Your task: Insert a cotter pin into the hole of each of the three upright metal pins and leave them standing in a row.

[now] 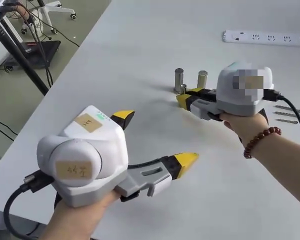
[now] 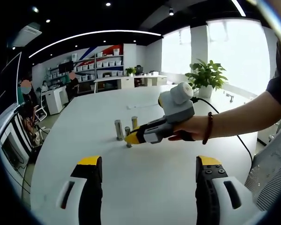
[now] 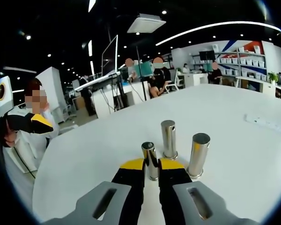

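Note:
Three short upright metal pins stand close together on the white table [image 1: 140, 60]: one at the back left [image 1: 179, 80], one at the back right [image 1: 202, 79], and a nearer one [image 1: 183, 89]. My right gripper [image 1: 186, 98] is shut on the nearer pin [image 3: 150, 158], its yellow tips pressed against both sides. The other two pins [image 3: 167, 137] [image 3: 198, 153] stand free just behind it. Several cotter pins [image 1: 287, 114] lie on the table to the right of my right hand. My left gripper [image 1: 155, 137] hovers open over the near left of the table, holding nothing.
A white power strip [image 1: 265, 37] lies along the far right of the table. The table's left edge drops to the floor, where a black stand with cables [image 1: 25, 50] is. People sit at desks [image 3: 150, 79] far across the room.

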Available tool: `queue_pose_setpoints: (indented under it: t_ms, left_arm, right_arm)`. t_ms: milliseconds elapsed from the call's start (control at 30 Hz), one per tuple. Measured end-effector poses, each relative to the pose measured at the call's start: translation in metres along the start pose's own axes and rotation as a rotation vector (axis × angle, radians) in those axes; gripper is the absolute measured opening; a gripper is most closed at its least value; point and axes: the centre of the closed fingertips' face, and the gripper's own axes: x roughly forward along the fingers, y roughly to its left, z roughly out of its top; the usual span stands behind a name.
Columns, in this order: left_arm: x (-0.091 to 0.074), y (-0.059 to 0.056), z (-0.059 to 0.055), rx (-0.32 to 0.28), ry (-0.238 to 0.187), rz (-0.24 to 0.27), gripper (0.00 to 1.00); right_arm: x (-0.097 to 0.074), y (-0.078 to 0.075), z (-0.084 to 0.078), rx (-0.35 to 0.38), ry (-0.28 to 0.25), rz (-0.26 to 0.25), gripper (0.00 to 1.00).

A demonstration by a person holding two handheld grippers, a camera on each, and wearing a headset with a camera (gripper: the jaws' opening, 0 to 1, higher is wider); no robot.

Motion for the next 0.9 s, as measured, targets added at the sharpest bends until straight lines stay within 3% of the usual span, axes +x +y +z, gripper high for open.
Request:
queue_pose_setpoints:
  t_ms: [167, 500, 700, 767, 900]
  left_arm:
    - [-0.001, -0.001, 0.004, 0.005, -0.007, 0.000, 0.81]
    - [-0.006, -0.002, 0.007, 0.011, -0.016, 0.001, 0.82]
    - [-0.009, -0.007, 0.009, 0.013, -0.025, -0.004, 0.82]
    - [-0.009, -0.009, 0.010, 0.014, -0.027, -0.007, 0.82]
    - [-0.009, -0.014, 0.012, 0.016, -0.040, -0.022, 0.82]
  right_arm:
    - [0.000, 0.001, 0.002, 0.000, 0.006, -0.011, 0.04]
    - [-0.010, 0.002, -0.002, -0.085, 0.042, -0.035, 0.04]
    - [-0.028, 0.000, 0.000, -0.129, 0.042, -0.095, 0.04]
    - [-0.032, -0.008, -0.002, -0.132, 0.049, -0.124, 0.04]
    - [-0.047, -0.012, -0.011, -0.099, 0.064, -0.187, 0.04]
